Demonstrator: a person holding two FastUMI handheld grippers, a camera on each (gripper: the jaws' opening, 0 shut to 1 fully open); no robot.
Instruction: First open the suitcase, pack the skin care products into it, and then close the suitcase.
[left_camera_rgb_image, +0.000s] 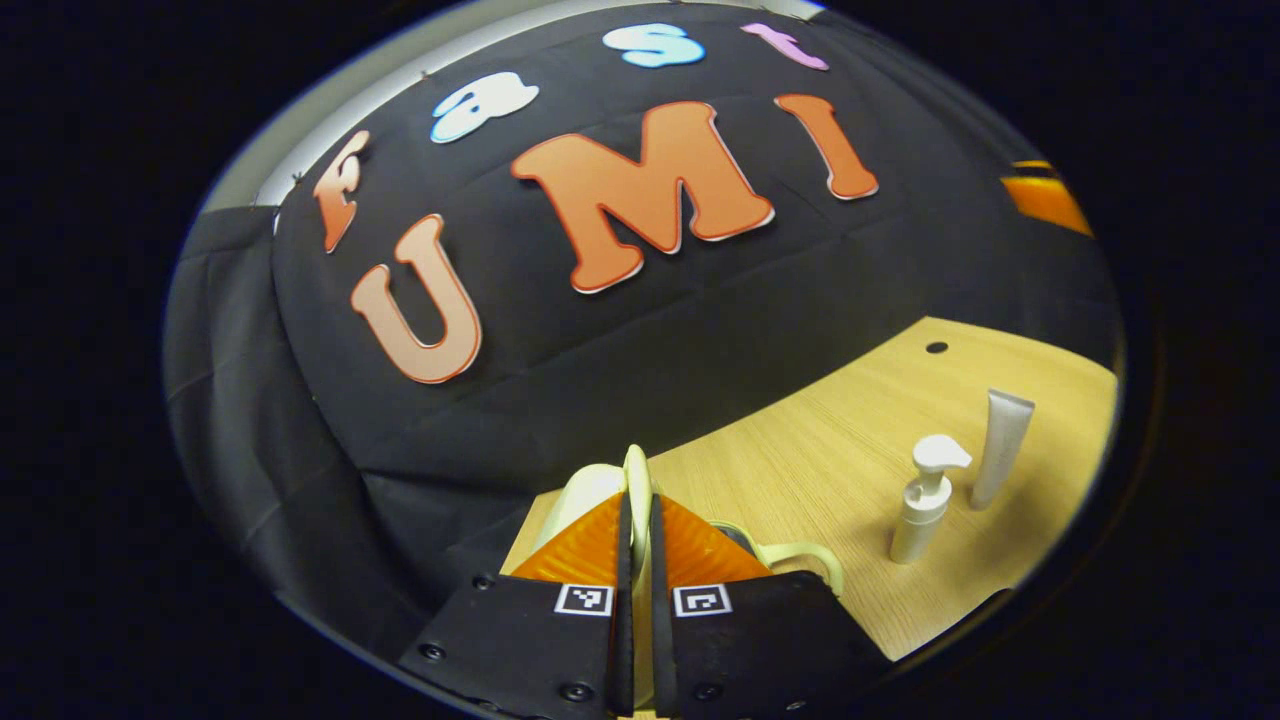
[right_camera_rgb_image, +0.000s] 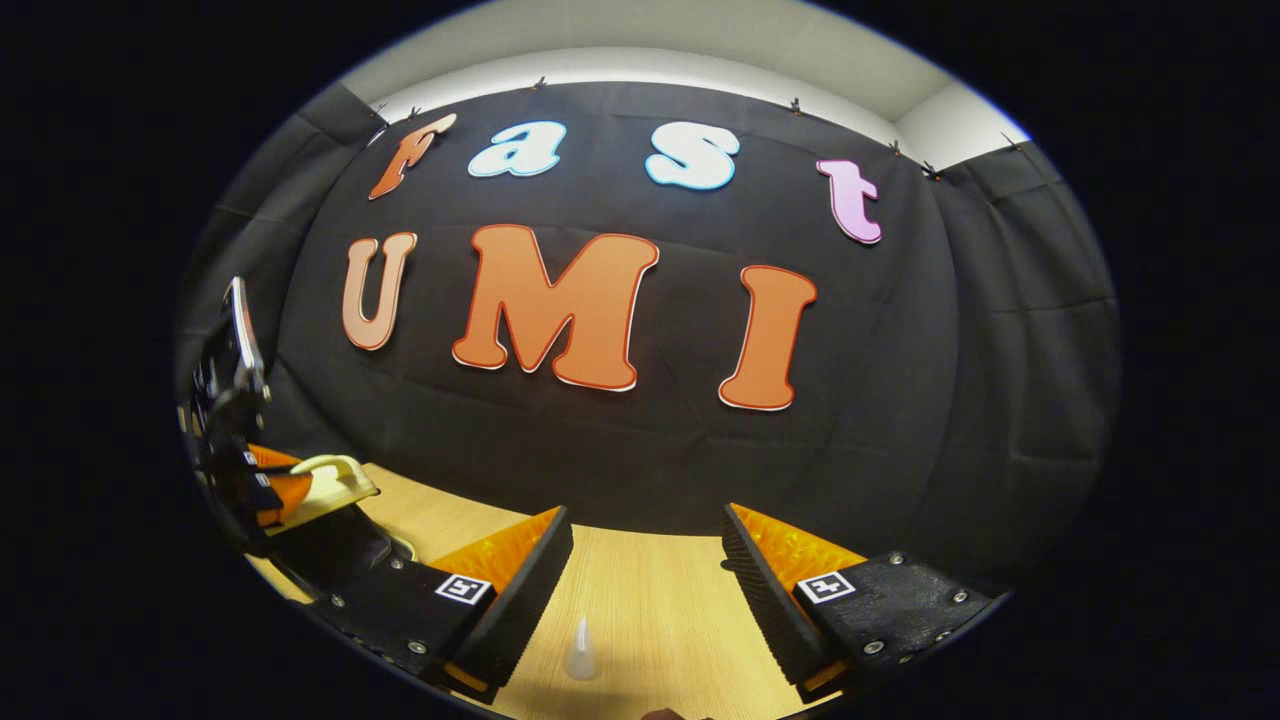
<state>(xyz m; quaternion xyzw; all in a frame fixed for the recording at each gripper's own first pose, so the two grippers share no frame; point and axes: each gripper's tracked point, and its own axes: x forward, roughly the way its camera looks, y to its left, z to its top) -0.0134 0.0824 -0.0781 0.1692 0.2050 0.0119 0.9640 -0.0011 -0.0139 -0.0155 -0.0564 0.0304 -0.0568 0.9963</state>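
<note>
My left gripper (left_camera_rgb_image: 637, 500) is shut on the thin cream edge of the suitcase lid (left_camera_rgb_image: 636, 462), which stands up between its fingers. More of the cream suitcase (left_camera_rgb_image: 585, 492) and its handle (left_camera_rgb_image: 805, 556) show behind the fingers. To the right on the table stand a white pump bottle (left_camera_rgb_image: 925, 505) and a white tube (left_camera_rgb_image: 1000, 445), both upright. My right gripper (right_camera_rgb_image: 645, 520) hangs open over the table with nothing between its fingers. In the right gripper view the left gripper (right_camera_rgb_image: 262, 490) holds the cream suitcase lid (right_camera_rgb_image: 325, 478) at the far left.
The light wooden table (left_camera_rgb_image: 800, 440) runs up to the black cloth wall. It has a small dark hole (left_camera_rgb_image: 936, 347) near its back. A small clear cone-shaped cap (right_camera_rgb_image: 580, 652) stands on the table (right_camera_rgb_image: 660, 600) below my right gripper's fingers.
</note>
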